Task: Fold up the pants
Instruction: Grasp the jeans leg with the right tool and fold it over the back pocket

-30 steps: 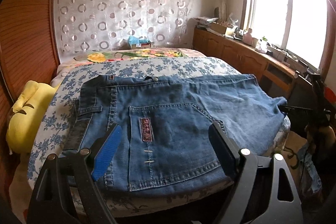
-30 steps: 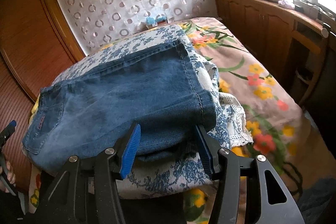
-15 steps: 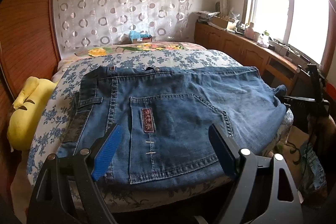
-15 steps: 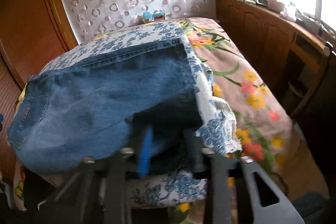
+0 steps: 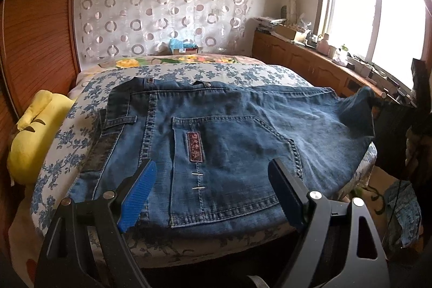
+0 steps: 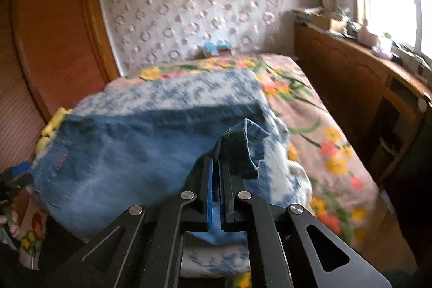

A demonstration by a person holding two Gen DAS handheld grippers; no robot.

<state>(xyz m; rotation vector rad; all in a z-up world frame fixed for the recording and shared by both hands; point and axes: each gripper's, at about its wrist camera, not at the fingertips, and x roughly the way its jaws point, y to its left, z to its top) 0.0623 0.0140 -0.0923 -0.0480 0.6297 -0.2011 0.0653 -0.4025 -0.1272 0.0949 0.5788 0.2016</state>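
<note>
Blue denim pants lie folded lengthwise across a blue-flowered quilt, waistband to the left, a back pocket with a red patch facing up. My left gripper hovers open over the near edge by the pocket, with nothing between its pads. In the right wrist view my right gripper is shut on the hem end of the pants, and that corner of denim is lifted off the quilt. The same raised corner shows at the right in the left wrist view.
A yellow plush toy lies at the bed's left side by a wooden wardrobe. A flowered bedspread covers the bed to the right. Wooden cabinets run under the window. Clothes lie on the floor.
My right gripper's jaws closed on the hem end of the pants and lifted it off the quilt. The left gripper stayed open in much the same place.
</note>
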